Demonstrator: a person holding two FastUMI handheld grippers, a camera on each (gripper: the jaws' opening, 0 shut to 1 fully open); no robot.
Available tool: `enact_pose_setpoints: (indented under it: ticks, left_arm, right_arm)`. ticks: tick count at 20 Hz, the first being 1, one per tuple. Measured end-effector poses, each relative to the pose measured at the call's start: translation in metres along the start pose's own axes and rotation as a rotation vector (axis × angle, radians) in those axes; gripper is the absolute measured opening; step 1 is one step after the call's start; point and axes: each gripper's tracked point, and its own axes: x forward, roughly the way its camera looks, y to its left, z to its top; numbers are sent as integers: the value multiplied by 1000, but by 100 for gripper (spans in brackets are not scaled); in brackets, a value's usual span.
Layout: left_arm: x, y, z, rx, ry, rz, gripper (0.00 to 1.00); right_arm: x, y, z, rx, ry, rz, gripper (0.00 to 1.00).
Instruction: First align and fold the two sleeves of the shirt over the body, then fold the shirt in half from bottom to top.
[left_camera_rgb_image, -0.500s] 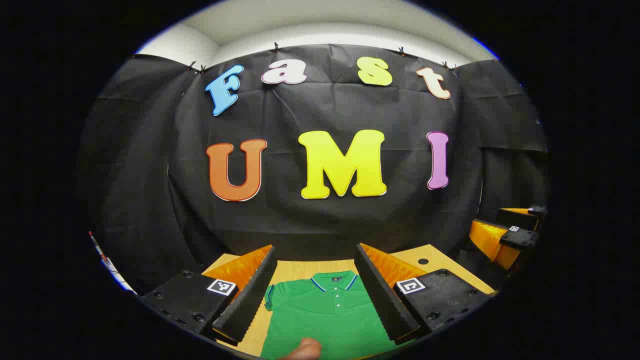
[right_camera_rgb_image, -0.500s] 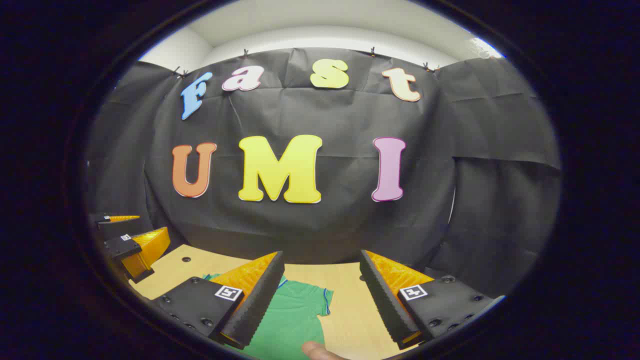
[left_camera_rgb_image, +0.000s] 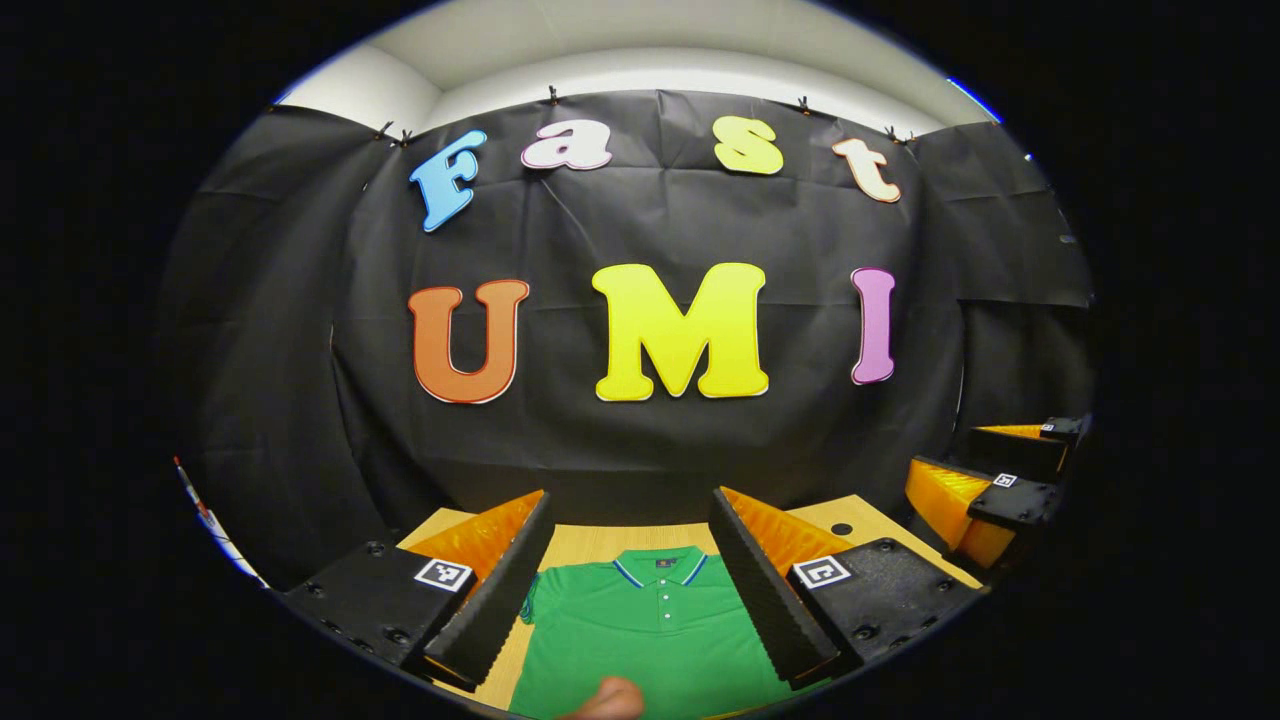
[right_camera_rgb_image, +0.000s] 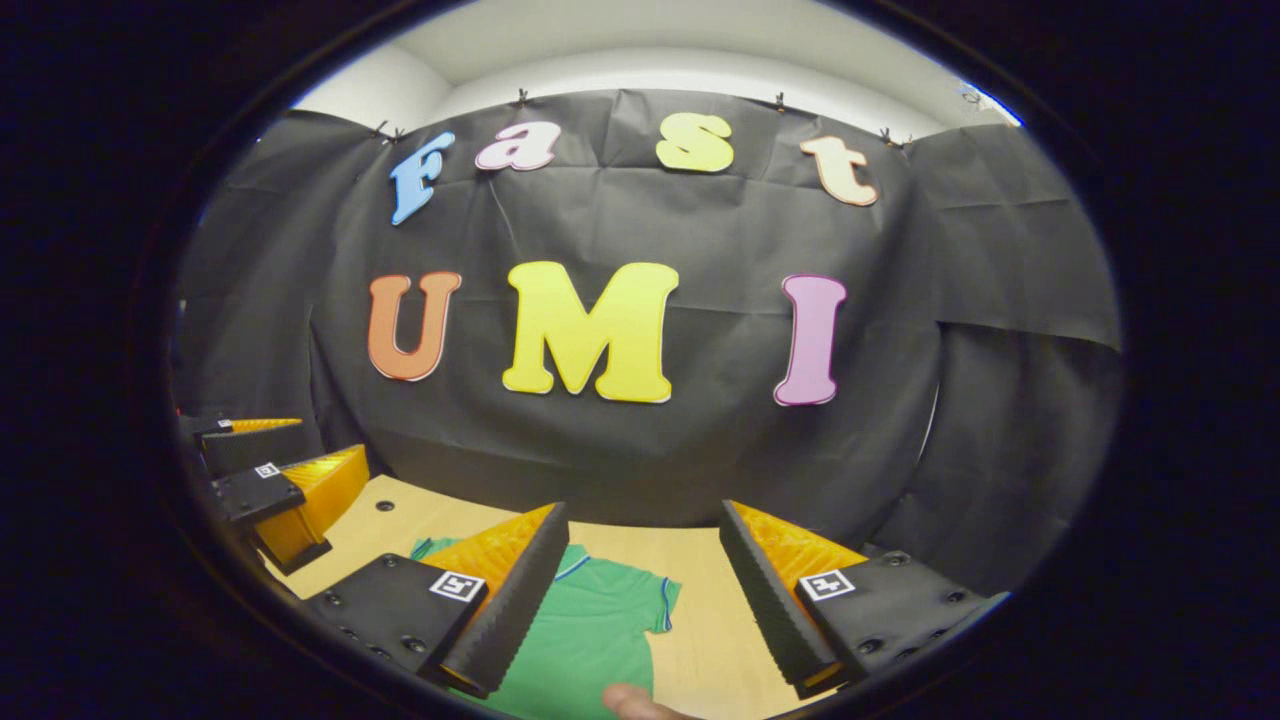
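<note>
A green polo shirt (left_camera_rgb_image: 650, 640) with a blue-trimmed collar and white buttons lies flat on the wooden table (left_camera_rgb_image: 590, 545), collar toward the black wall. My left gripper (left_camera_rgb_image: 630, 590) hovers open above its chest, nothing between the fingers. In the right gripper view the shirt's right sleeve (right_camera_rgb_image: 655, 605) with a blue cuff lies spread on the table (right_camera_rgb_image: 690, 560). My right gripper (right_camera_rgb_image: 640, 600) is open above that sleeve and holds nothing. The right gripper (left_camera_rgb_image: 985, 485) also appears far right in the left gripper view, the left gripper (right_camera_rgb_image: 275, 480) far left in the right gripper view.
The black cloth wall (left_camera_rgb_image: 650, 430) rises just behind the table's far edge. A small dark hole (left_camera_rgb_image: 842, 528) marks the tabletop near the right. A fingertip (left_camera_rgb_image: 612, 698) of the holding hand pokes in at the bottom of each view.
Both views shifted slightly: the shirt looms a little larger under the left gripper, and the right gripper swung a bit left, so the sleeve sits farther right. Both stay open.
</note>
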Motion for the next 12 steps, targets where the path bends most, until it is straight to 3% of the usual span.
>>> enact_pose_setpoints:
  ticks: [4,5,6,7,8,12]
  left_arm:
    - [1,-4,-4,-13,8,-7,100]
    - [2,-6,-6,-16,11,-7,94]
    - [1,-7,-7,-18,16,-7,100]
    - [1,-9,-8,-20,18,-11,94]
    - [2,-10,-9,-21,24,-16,100]
    - [3,-10,-19,-21,49,-21,100]
  right_arm:
    - [0,-3,-1,-1,0,-2,96]
    - [1,-4,-1,0,2,-2,96]
    - [1,-5,0,0,4,-4,96]
    - [1,-5,-2,1,6,-1,96]
    - [2,-4,-3,0,8,2,96]
    - [11,-2,-10,16,33,8,98]
